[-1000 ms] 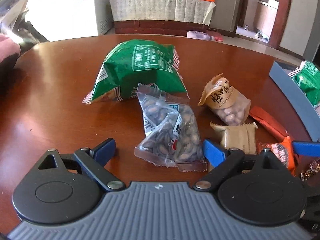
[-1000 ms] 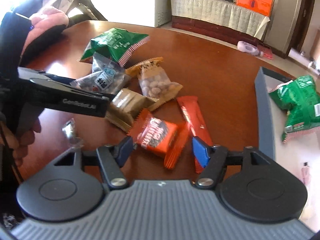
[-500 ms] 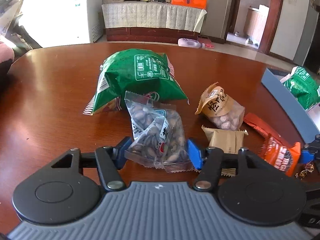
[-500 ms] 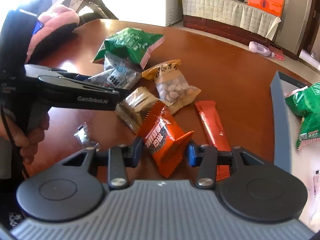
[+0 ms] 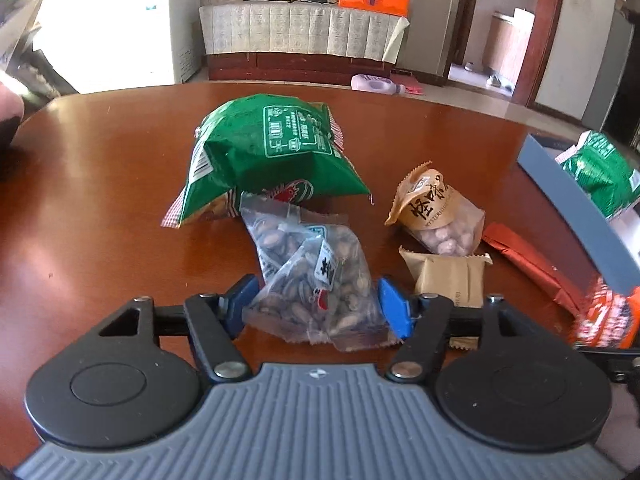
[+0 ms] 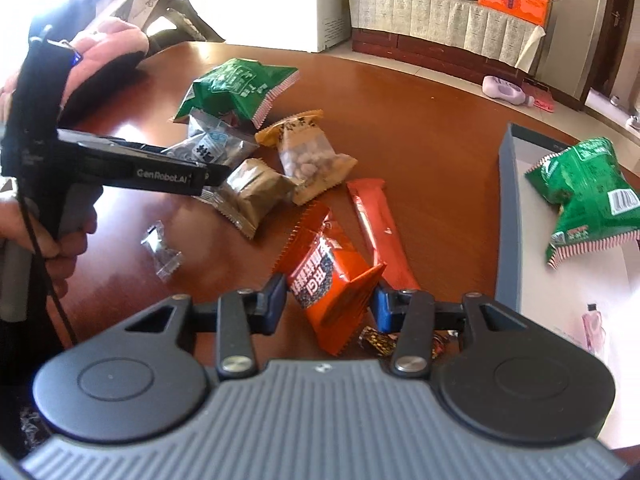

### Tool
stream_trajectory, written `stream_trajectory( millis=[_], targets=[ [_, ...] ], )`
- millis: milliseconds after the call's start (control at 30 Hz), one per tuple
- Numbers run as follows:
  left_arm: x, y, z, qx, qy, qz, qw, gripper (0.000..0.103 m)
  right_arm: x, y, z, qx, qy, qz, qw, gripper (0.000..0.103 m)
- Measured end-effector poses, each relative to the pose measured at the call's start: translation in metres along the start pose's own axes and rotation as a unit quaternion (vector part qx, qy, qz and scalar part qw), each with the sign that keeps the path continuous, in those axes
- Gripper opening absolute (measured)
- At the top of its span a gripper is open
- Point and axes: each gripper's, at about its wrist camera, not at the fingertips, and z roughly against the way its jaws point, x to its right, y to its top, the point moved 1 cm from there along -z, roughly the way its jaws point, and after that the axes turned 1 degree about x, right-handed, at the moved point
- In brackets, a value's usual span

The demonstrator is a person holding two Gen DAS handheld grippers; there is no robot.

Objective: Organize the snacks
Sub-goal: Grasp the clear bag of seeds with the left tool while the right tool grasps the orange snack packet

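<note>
A clear packet of dark seeds (image 5: 312,280) lies between the blue pads of my left gripper (image 5: 316,308). Both pads touch its sides while the jaws are opening slightly. My right gripper (image 6: 330,304) is shut on an orange snack packet (image 6: 328,276), which hangs tilted just above the brown table (image 6: 432,140). A big green bag (image 5: 272,152) lies right behind the seeds. To its right are a peanut pouch (image 5: 440,216), a tan wrapped cake (image 5: 448,280) and a red bar (image 6: 376,224). A grey-walled box (image 6: 508,216) at the right holds another green bag (image 6: 588,196).
A small clear candy (image 6: 162,248) lies near the hand that holds the left gripper, and a dark candy wrapper (image 6: 380,340) lies under my right jaws. Pink and black cloth (image 6: 108,56) rests at the table's far left edge.
Both grippers closed from wide open onto their packets. The right one raised the orange packet and carried it a little to the right. The left jaws have since widened slightly.
</note>
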Motion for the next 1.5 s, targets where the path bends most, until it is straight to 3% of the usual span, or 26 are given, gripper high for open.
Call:
stream_trajectory(
  millis=[167,333,433,567,1033,1500],
  targets=[
    [0.006,0.006,-0.011,0.004,0.006,-0.003,1.0000,0.075,0.001,-0.001,0.000,-0.003,0.008,0.005,1.000,0.047],
    [0.005,0.005,-0.009,0.009,-0.001,-0.002,1.0000,0.060,-0.004,-0.001,-0.002,-0.006,0.011,0.015,1.000,0.047],
    [0.004,0.004,-0.004,0.010,0.012,-0.003,0.9999,0.057,-0.003,0.001,-0.001,0.001,0.011,0.013,1.000,0.047],
    [-0.001,0.003,0.005,0.017,0.034,-0.006,0.9992,0.056,-0.003,0.002,0.000,0.006,0.010,0.014,1.000,0.046],
    [0.006,0.006,0.048,0.035,0.047,-0.024,0.9980,0.056,-0.003,0.004,0.017,0.028,0.015,0.011,0.999,0.046],
    [0.027,0.033,0.093,0.057,0.026,-0.064,0.9960,0.056,0.004,0.002,0.035,0.052,0.019,-0.004,0.998,0.046]
  ],
)
